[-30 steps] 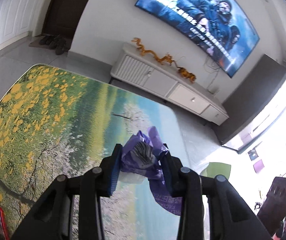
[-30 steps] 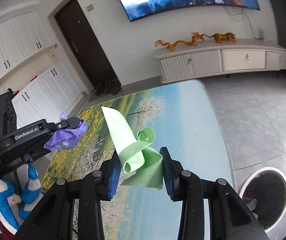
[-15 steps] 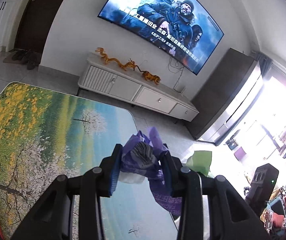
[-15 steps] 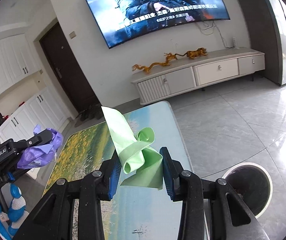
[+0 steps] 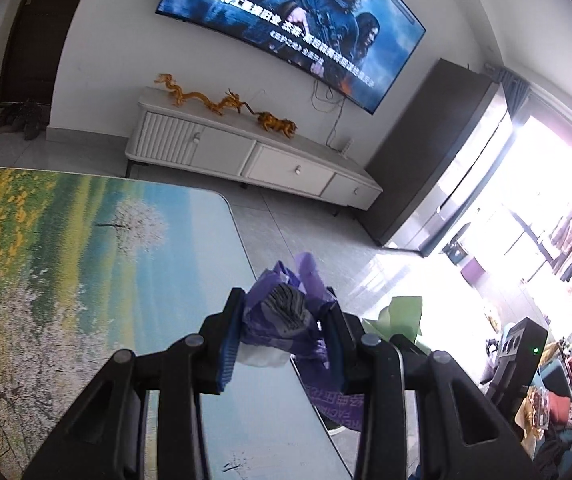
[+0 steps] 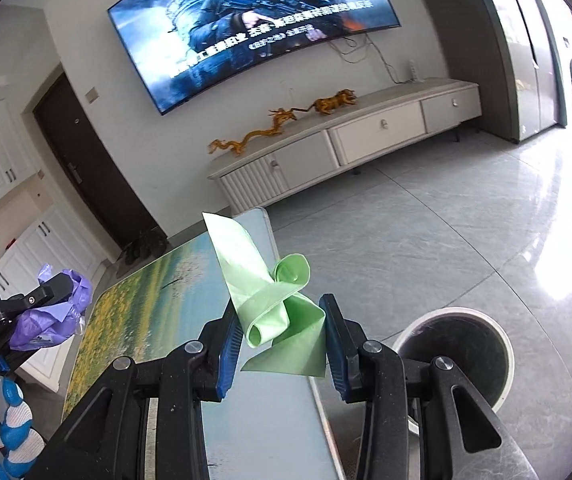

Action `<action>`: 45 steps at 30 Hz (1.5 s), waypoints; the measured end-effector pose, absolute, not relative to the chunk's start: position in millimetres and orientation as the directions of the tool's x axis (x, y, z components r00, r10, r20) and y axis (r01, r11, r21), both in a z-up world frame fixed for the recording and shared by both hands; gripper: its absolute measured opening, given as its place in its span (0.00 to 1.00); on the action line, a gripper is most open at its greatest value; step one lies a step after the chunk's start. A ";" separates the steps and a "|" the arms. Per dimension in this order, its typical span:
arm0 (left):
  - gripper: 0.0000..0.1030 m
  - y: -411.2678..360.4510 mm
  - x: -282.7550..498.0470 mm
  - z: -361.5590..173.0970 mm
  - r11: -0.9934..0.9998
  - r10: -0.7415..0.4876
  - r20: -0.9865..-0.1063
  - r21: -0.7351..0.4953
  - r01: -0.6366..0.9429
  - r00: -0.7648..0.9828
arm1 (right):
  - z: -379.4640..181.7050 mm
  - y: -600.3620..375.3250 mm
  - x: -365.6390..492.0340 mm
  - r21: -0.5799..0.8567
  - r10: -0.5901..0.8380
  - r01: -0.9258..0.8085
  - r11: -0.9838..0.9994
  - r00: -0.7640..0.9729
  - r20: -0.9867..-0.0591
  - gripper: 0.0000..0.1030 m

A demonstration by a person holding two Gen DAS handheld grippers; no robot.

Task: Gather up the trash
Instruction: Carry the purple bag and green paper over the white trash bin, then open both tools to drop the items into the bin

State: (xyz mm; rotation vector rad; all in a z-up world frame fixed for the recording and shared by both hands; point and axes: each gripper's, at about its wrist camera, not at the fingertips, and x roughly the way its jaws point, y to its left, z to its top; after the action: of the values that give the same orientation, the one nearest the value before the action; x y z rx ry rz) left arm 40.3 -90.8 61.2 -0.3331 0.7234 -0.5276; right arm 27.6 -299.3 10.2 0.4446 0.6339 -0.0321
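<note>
My left gripper [image 5: 284, 330] is shut on a crumpled purple wrapper [image 5: 286, 312] and holds it above the right edge of the landscape-print table [image 5: 86, 264]. The wrapper also shows in the right wrist view [image 6: 52, 312], at the far left. My right gripper [image 6: 282, 330] is shut on a folded light green paper [image 6: 274, 304], held in the air near the table's right edge [image 6: 190, 280]. A round trash bin [image 6: 458, 356] with a pale rim stands on the floor below and to the right of it. The green paper shows in the left wrist view [image 5: 400, 314].
A white TV cabinet [image 5: 246, 152] with gold dragon figures stands against the far wall under a large TV [image 5: 294, 24]. Grey tiled floor [image 6: 446, 232] lies between table and cabinet. A dark tall cabinet [image 5: 438, 160] stands at right.
Both grippers have swung to the right with their trash still held. The trash bin has come closer and larger in the right wrist view.
</note>
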 end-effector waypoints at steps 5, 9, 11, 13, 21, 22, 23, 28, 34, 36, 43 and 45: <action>0.34 -135.3 53.6 40.9 0.818 -0.575 -0.596 -0.433 0.378 0.560 | -10.4 -328.4 23.4 0.399 0.062 0.240 0.885 0.788 -0.612 0.35; 0.34 -177.3 65.1 19.7 0.810 -0.581 -0.647 -0.408 0.420 0.493 | -35.4 -356.3 23.5 0.413 0.041 0.302 0.859 0.764 -0.644 0.35; 0.34 -195.7 70.7 10.0 0.804 -0.585 -0.665 -0.403 0.437 0.464 | -50.1 -369.6 23.4 0.422 0.033 0.335 0.843 0.749 -0.661 0.35; 0.34 -216.6 77.5 0.1 0.799 -0.585 -0.684 -0.395 0.453 0.435 | -62.4 -380.0 23.2 0.424 0.025 0.363 0.830 0.735 -0.678 0.35; 0.34 -292.2 98.3 -43.3 0.768 -0.588 -0.746 -0.393 0.506 0.313 | -111.8 -419.6 26.6 0.423 0.012 0.459 0.782 0.667 -0.745 0.37; 0.35 -302.5 102.9 -48.9 0.761 -0.590 -0.752 -0.398 0.513 0.292 | -117.5 -423.9 27.7 0.421 0.011 0.470 0.776 0.658 -0.753 0.39; 0.35 -310.6 104.2 -54.0 0.755 -0.592 -0.758 -0.401 0.519 0.276 | -123.2 -428.1 28.1 0.420 0.009 0.482 0.769 0.649 -0.761 0.39; 0.38 -350.6 108.5 -74.0 0.723 -0.602 -0.773 -0.420 0.548 0.201 | -144.5 -448.3 28.9 0.401 -0.010 0.540 0.740 0.604 -0.797 0.46; 0.46 -379.7 114.8 -93.8 0.683 -0.625 -0.773 -0.472 0.557 0.111 | -155.8 -466.2 17.7 0.366 -0.049 0.601 0.710 0.561 -0.826 0.52; 0.47 -383.3 115.0 -97.7 0.672 -0.631 -0.771 -0.488 0.557 0.086 | -154.6 -469.5 13.6 0.366 -0.056 0.611 0.702 0.560 -0.827 0.53; 0.54 -368.2 110.0 -87.2 0.679 -0.622 -0.774 -0.458 0.574 0.118 | -134.3 -465.5 3.0 0.356 -0.088 0.610 0.708 0.576 -0.813 0.56; 0.54 -362.6 107.6 -84.8 0.680 -0.623 -0.772 -0.456 0.575 0.124 | -127.8 -461.0 0.0 0.356 -0.095 0.607 0.711 0.585 -0.806 0.56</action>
State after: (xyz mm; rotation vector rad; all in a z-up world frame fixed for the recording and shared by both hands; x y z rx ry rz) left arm 107.6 -362.6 -84.8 -0.0500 1.1532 -0.8731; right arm 0.0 -461.0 -127.8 0.6710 0.8563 -0.4473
